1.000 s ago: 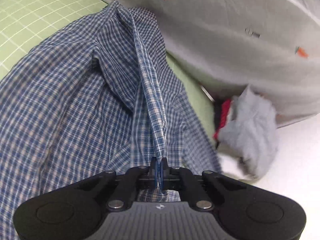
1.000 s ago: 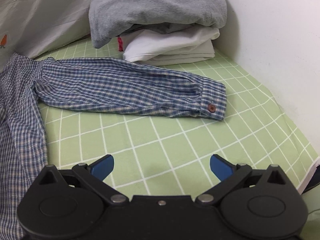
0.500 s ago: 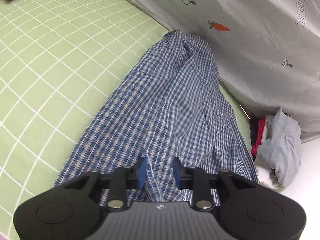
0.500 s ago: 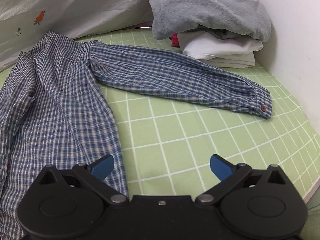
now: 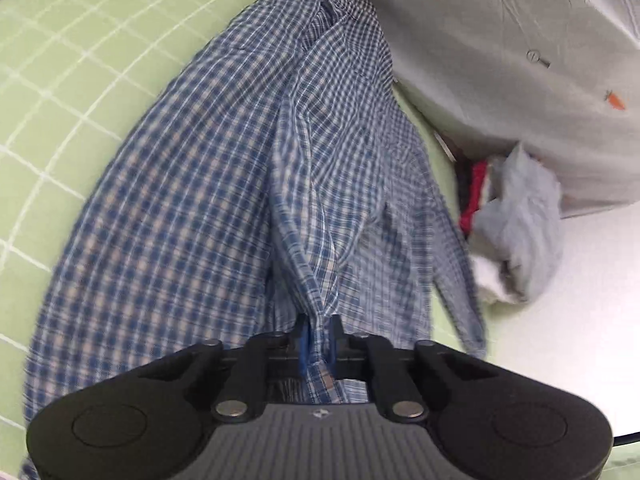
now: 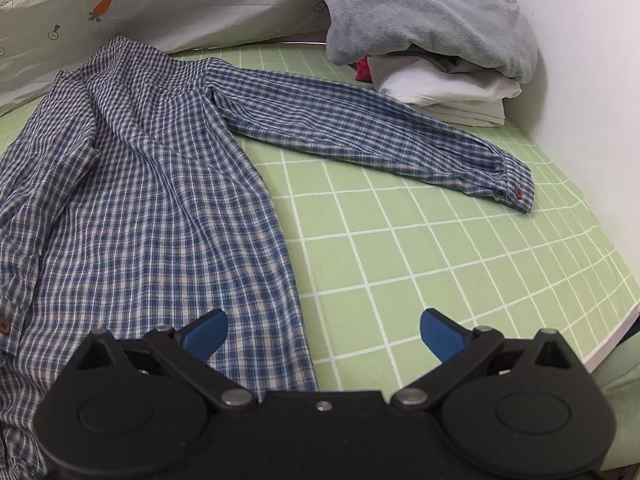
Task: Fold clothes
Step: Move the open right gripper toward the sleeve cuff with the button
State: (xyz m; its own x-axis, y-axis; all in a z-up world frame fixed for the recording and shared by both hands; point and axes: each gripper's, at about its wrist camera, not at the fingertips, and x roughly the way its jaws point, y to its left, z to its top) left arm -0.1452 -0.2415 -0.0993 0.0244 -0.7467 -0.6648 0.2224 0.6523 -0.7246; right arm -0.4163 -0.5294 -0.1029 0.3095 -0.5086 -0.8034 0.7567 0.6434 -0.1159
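Through my left wrist camera, my left gripper (image 5: 318,340) has its blue fingers (image 5: 303,346) drawn together on a pinched ridge of the blue plaid shirt (image 5: 208,184), the cloth caught between them near the shirt's lower edge. From the pinch the fabric rises in a narrow fold and runs up toward the collar end, which lies against the grey carrot-print bedding (image 5: 500,40). The shirt spreads over the green grid-patterned sheet (image 5: 52,80) of the bed, mostly on the left of the fold. To the right, beyond the shirt, sits a stack of folded clothes (image 5: 520,224), grey over white with a bit of red showing, next to a white wall (image 5: 568,340). This view is somewhat blurred.

Through my right wrist camera, my right gripper (image 6: 323,330) hangs over the bed with its fingers (image 6: 206,330) wide apart and nothing between them. The left fingertip is above the shirt's lower right hem; the right one is above bare green sheet (image 6: 400,248). The plaid shirt (image 6: 132,200) lies flat on the left half of the view, its body wrinkled, collar toward the carrot-print bedding (image 6: 180,4). One sleeve (image 6: 360,128) stretches out to the right across the sheet, its cuff with a dark red button (image 6: 519,193) lying flat near the wall. Behind the sleeve the folded stack (image 6: 436,32) stands in the corner, a grey garment on top of white ones. The sheet's edge drops off at the lower right.
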